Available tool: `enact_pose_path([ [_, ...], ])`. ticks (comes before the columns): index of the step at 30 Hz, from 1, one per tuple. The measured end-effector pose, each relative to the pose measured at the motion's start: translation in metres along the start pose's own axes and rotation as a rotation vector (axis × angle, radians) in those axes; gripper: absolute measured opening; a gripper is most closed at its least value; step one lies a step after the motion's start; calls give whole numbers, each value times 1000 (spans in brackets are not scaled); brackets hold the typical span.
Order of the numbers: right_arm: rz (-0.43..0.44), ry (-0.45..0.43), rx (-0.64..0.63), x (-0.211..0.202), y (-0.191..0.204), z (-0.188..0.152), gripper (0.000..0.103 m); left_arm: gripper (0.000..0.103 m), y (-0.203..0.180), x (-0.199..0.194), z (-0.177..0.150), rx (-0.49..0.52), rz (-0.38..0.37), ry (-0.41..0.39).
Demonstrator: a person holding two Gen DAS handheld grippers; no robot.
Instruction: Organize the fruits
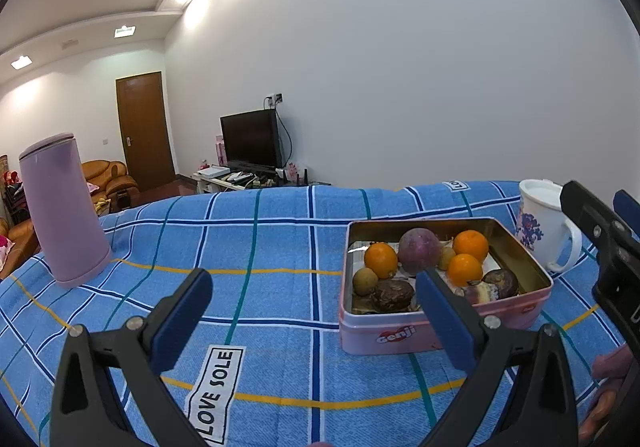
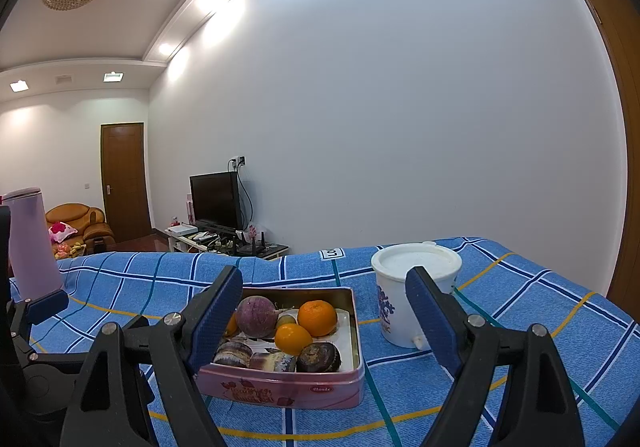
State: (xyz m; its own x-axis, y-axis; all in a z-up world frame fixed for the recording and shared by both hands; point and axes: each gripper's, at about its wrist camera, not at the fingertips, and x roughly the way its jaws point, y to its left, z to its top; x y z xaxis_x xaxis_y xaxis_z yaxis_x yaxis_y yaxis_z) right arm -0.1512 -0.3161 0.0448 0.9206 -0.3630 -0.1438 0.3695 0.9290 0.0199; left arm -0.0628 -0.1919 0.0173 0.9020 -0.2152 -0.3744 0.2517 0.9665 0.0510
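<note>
On the blue checked cloth [image 1: 280, 231] the pink tin [image 2: 304, 391] holds the fruits, oranges [image 2: 318, 317] crowded against a purple fruit [image 2: 256, 315]. Both the left gripper [image 1: 316, 311] and right gripper [image 2: 324, 311] hover near it, spread wide and empty. Risks, I judge: round fruit rolling from a loose pinch, the light tin sliding, or the right gripper knocking the white mug [image 2: 416, 299] just right of the tin

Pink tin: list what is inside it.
The pink tin holds three oranges, a round purple fruit, small greenish-brown fruits and dark brown pieces on white paper. Whatever lies beneath them is covered.
</note>
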Motion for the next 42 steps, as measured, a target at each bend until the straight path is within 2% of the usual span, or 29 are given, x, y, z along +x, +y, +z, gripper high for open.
enact_pose_path([
  [28,6,6,2,0,1,0,85,103,0,0,0,11,7,6],
  [42,16,17,1,1,2,0,85,103,2,3,0,-7,-19,15],
])
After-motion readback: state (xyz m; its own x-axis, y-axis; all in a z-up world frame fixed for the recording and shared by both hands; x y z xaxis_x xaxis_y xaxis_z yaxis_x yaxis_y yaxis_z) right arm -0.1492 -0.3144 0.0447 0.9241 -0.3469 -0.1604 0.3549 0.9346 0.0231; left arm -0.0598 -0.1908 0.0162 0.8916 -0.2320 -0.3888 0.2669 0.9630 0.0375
